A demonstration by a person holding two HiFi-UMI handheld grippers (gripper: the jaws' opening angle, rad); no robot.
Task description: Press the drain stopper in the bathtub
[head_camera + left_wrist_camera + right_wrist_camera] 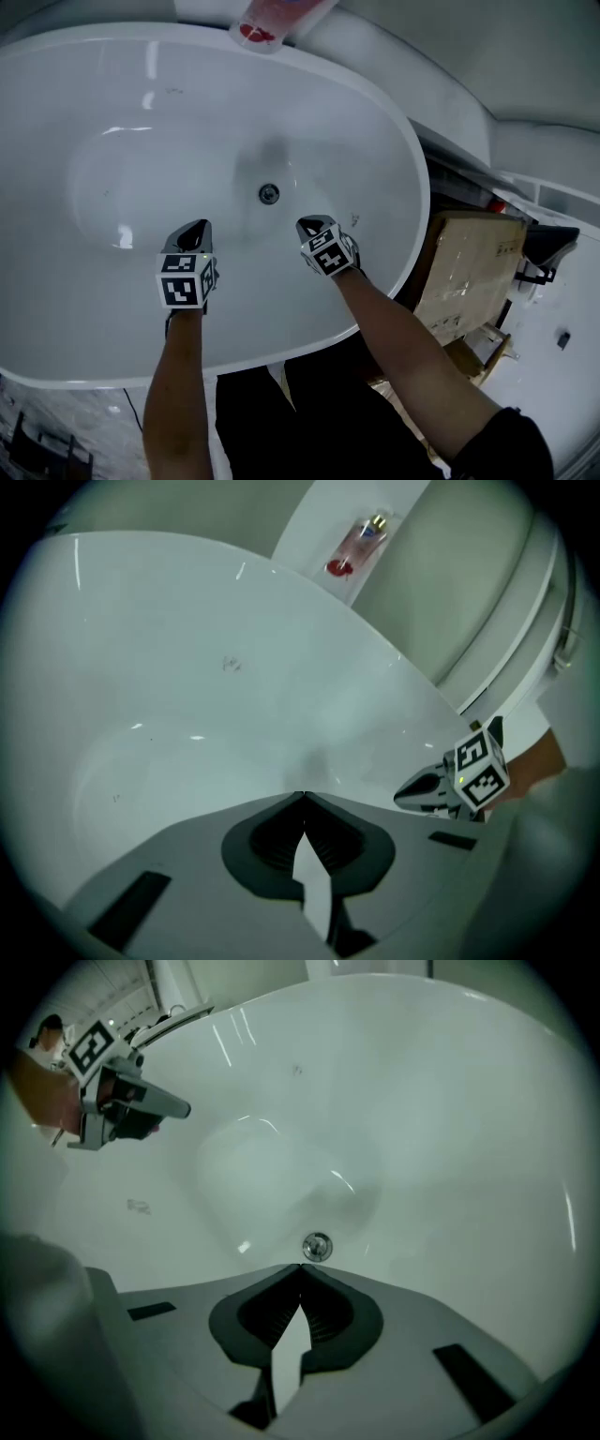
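A round metal drain stopper [269, 194] sits in the floor of the white oval bathtub [394, 141]. My right gripper [310, 225] hangs above the tub floor just right of and nearer than the stopper, jaws shut and empty. In the right gripper view the stopper [317, 1246] lies just beyond the shut tips [301, 1267], apart from them. My left gripper [192, 231] hovers over the tub to the stopper's left, also shut on nothing. Its own view shows its tips [302, 794] over bare tub wall, with the right gripper [412, 791] off to the right.
A clear bottle with a red label [272, 21] stands on the tub's far rim. A cardboard box [469, 267] lies outside the tub to the right, beside white fixtures [553, 309]. The tub's near rim [141, 375] curves below my arms.
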